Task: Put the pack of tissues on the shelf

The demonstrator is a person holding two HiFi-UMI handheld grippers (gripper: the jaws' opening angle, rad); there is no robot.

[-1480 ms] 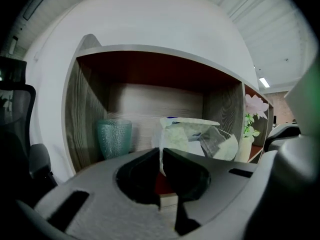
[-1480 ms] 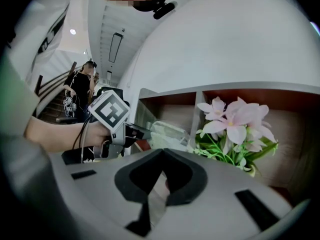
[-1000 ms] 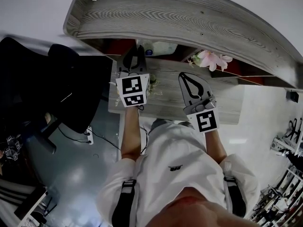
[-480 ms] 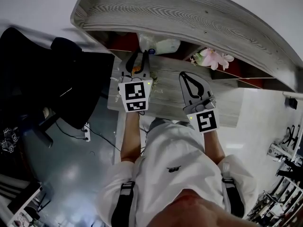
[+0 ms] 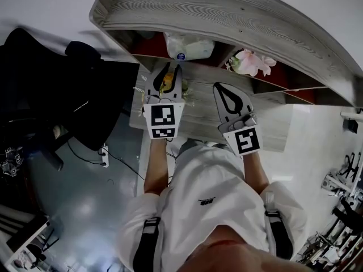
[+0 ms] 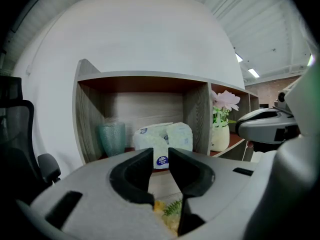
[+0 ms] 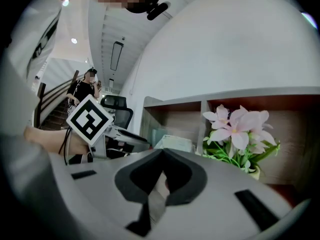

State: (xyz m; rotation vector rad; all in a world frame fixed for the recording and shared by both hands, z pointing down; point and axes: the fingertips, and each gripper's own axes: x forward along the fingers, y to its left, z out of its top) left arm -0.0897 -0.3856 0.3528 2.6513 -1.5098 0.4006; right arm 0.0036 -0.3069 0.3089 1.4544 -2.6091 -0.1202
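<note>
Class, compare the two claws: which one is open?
The left claw: its jaws stand apart, and the pack of tissues shows through the gap between them. The right claw has its jaw tips touching, so it is shut.

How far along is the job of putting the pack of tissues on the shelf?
Done, it seems: the pack of tissues rests in the left compartment of the shelf, beside a glass. In hand: nothing. The left gripper has its jaws apart and empty, in front of the shelf; the right gripper has its jaws together, empty. Left: probably nothing, only drawing the grippers away.
</note>
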